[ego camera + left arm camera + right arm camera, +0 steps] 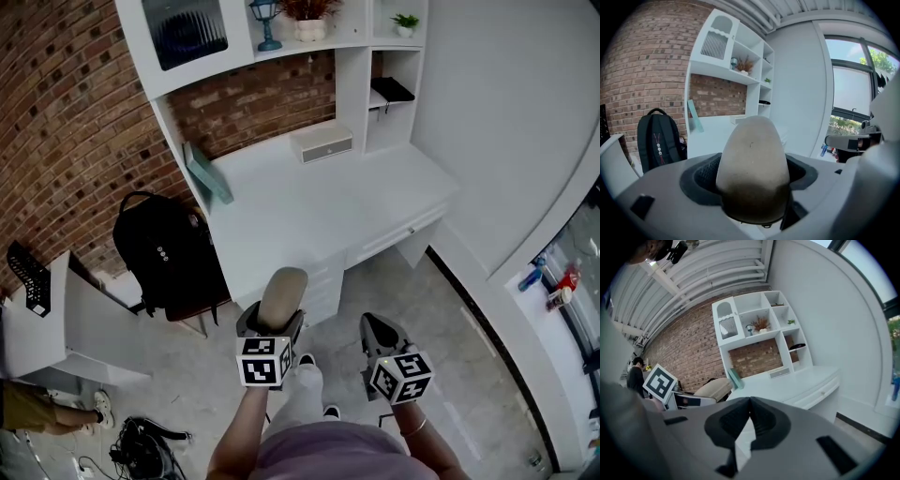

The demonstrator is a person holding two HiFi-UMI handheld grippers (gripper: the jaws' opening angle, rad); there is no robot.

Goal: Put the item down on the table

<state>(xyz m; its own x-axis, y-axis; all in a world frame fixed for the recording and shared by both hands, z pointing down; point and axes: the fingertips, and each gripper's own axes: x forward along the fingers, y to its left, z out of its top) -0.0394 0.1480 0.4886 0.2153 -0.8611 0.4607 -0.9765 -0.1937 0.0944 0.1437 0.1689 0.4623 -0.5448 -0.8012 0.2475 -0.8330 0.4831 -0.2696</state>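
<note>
Left gripper [272, 323] clamped on beige egg-shaped item [752, 168], held in air over floor, short of white counter [309, 211]. Right gripper [750, 404] beside it, jaws together, empty.

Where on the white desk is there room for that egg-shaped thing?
The desk is bare in front of the white box and right of the leaning teal book: plenty for the egg-shaped thing. Only the back and left hold things.

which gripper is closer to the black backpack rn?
Left. The left gripper, shut on the beige egg-shaped item, has the black backpack off to its left. The right gripper, jaws shut on nothing, is further right, beyond the left one.
</note>
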